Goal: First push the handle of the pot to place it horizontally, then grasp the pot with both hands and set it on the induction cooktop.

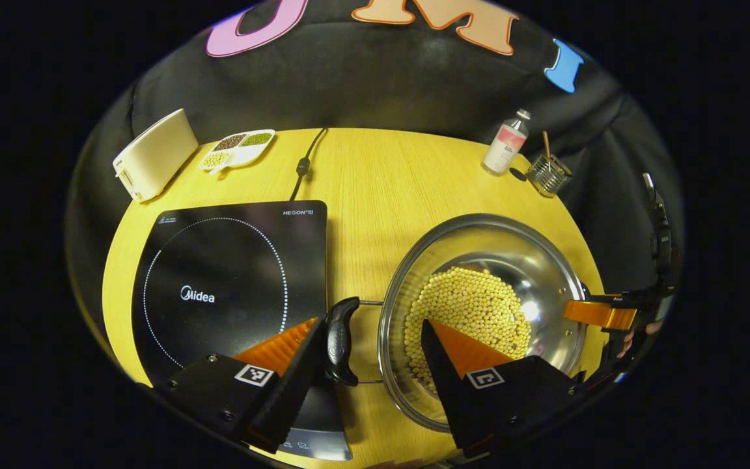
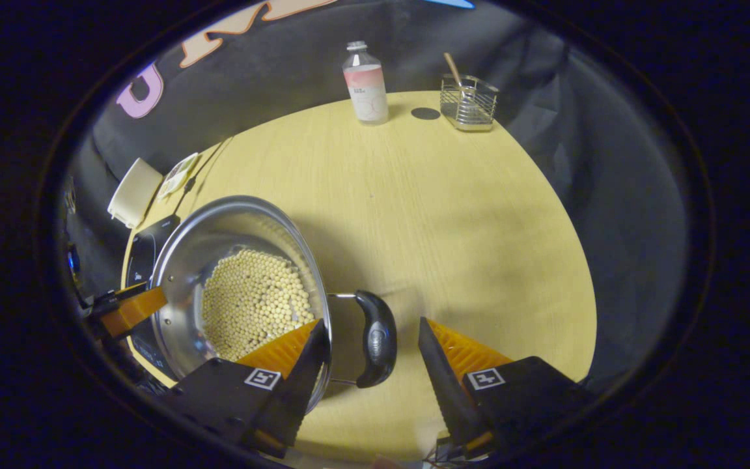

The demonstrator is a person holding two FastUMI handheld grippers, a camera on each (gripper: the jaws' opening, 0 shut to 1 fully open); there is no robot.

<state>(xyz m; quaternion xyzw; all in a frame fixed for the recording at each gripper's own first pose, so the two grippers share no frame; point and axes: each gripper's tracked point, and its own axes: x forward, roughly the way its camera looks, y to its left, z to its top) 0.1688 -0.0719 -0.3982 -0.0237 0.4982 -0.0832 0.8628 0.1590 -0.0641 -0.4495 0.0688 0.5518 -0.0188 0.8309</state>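
Two tools, left and right, each spread apart around one pot handle.

We see a light wooden table with a rounded edge, ringed by the booth's black cloth wall across the upper frame. Along the table's far edge, at upper right, stand a bottle and a wire holder. Soft shadows cross the tabletop.
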